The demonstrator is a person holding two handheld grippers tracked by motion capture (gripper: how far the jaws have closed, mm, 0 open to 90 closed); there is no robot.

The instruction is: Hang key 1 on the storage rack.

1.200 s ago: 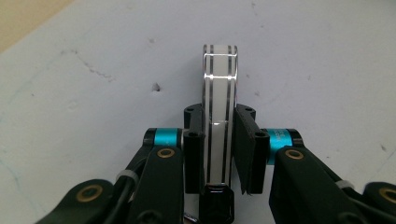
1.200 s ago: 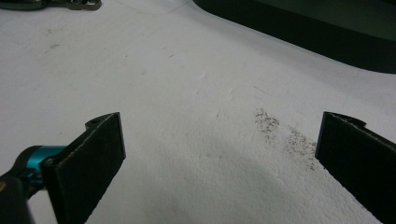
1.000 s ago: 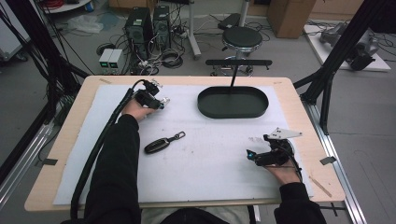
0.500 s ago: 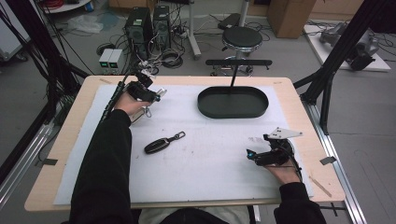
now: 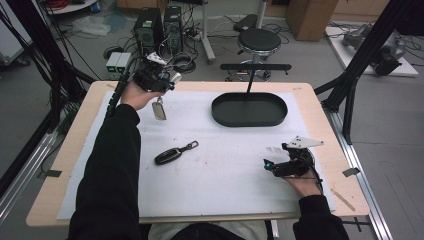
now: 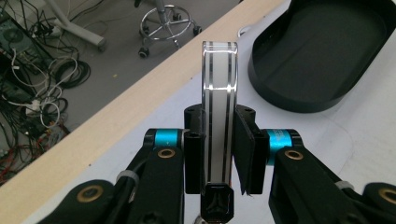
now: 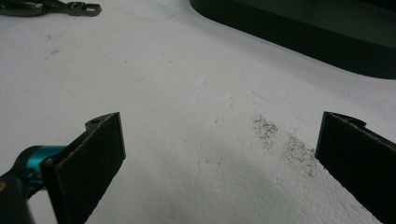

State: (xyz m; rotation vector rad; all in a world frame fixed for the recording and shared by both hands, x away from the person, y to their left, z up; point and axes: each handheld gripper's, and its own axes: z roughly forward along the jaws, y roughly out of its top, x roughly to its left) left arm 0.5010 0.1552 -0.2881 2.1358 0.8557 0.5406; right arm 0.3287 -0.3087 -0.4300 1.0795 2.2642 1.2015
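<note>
Flat silvery rectangular metal fob [image 5: 159, 109]: high view, dangles from left tongs [image 5: 159, 83] over far-left tabletop [image 5: 320, 95]. Black oval plastic tray [image 5: 249, 109] far centre; black car key with clip [image 5: 174, 153] mid-mat. Right tongs [image 5: 270, 165] rest near right.

Left gripper view: left tongs clenched on fob [image 6: 219, 93], edge-on, upright; tray [image 6: 322, 51] right. Likely drop-off: carry level, release low inside rim.

Right gripper view: right tongs [image 7: 219, 154] released, empty, above white mat [image 7: 187, 93].
</note>
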